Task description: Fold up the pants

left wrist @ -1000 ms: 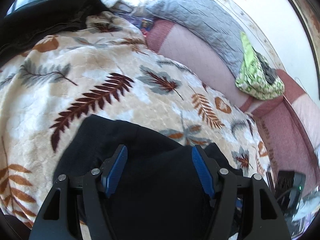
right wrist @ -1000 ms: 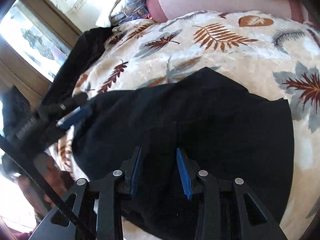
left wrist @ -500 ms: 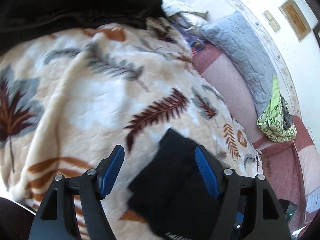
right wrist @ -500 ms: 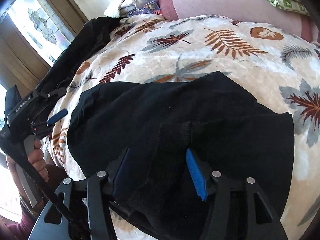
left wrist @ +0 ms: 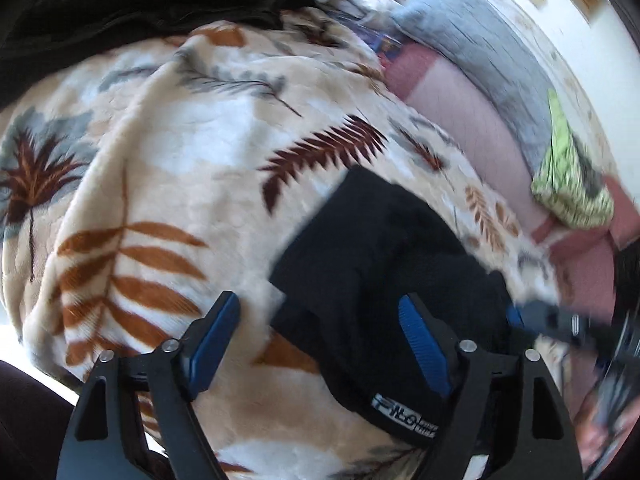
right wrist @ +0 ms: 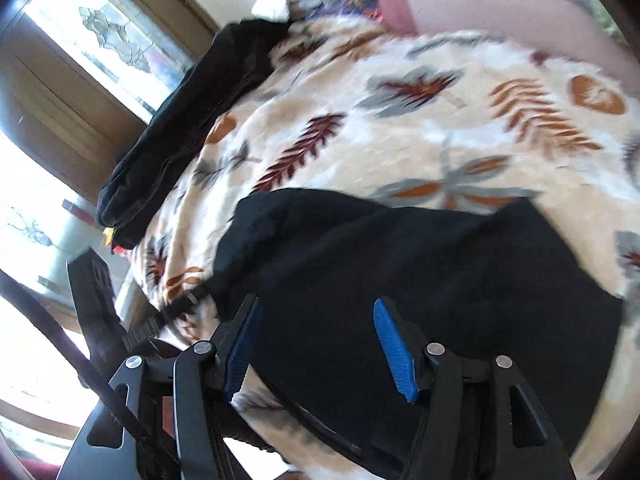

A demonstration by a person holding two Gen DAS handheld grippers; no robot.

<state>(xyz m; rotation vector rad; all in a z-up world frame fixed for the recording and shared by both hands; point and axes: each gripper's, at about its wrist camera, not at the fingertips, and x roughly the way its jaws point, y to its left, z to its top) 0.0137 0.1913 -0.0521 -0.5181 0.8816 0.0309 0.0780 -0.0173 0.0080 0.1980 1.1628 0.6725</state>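
Change: both jaws have just been opening, letting go of the cloth.
Left gripper point(left wrist: 320, 344): apart, empty.
Right gripper point(right wrist: 316, 344): apart, empty.
Pants point(right wrist: 420, 280): folded black bundle, released to rest on leaf-print blanket point(left wrist: 168, 152).
Beyond: dark clothing pile point(right wrist: 188, 120) at blanket's far edge.

The black pants point(right wrist: 420, 280) run out past the lower edge; the far bedding point(left wrist: 472, 40) is motion-blurred.

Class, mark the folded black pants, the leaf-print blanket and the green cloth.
folded black pants point(right wrist: 420, 280), right wrist view, middle of top layer
leaf-print blanket point(left wrist: 168, 168), left wrist view, bare cream patch
green cloth point(left wrist: 568, 184), left wrist view, its middle
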